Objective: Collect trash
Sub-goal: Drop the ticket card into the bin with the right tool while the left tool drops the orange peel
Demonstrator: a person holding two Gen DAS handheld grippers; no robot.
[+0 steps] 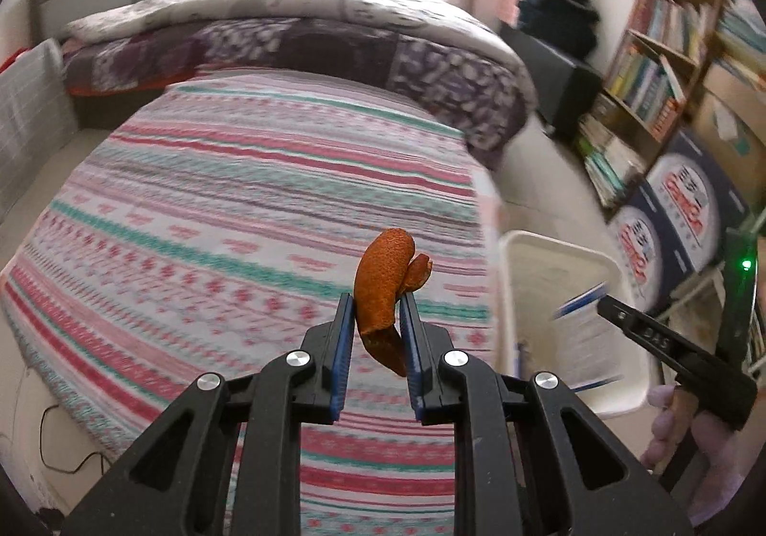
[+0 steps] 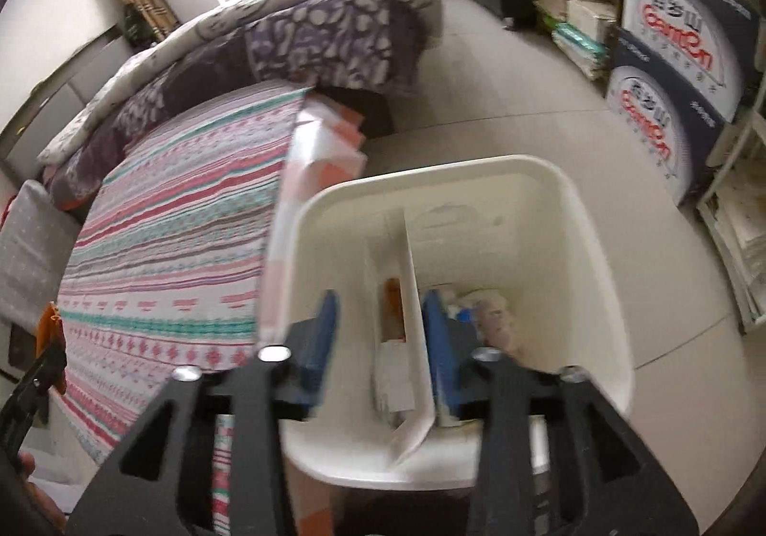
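So, left wrist view first: the left claw [image 1: 377,313] sits low centre of the frame, blue pads closed snugly on a curled orange peel [image 1: 385,287], which sticks up above the striped bed sheet [image 1: 230,210]. Off at the right edge, the right claw [image 1: 604,304] pokes in over the white trash bin [image 1: 526,268], with a blurry sheet of paper [image 1: 581,325] at its tip.

Right wrist view: the right claw [image 2: 380,340] hangs right over the trash bin [image 2: 598,249] in the lower middle, its fingers parted quite a way, with a folded white paper [image 2: 414,296] standing between them against the right pad. Can't tell if it's actually gripped. More scraps lie in the bin's bottom. The peel [image 2: 50,325] shows at the far left edge, over the sheet [image 2: 182,220].
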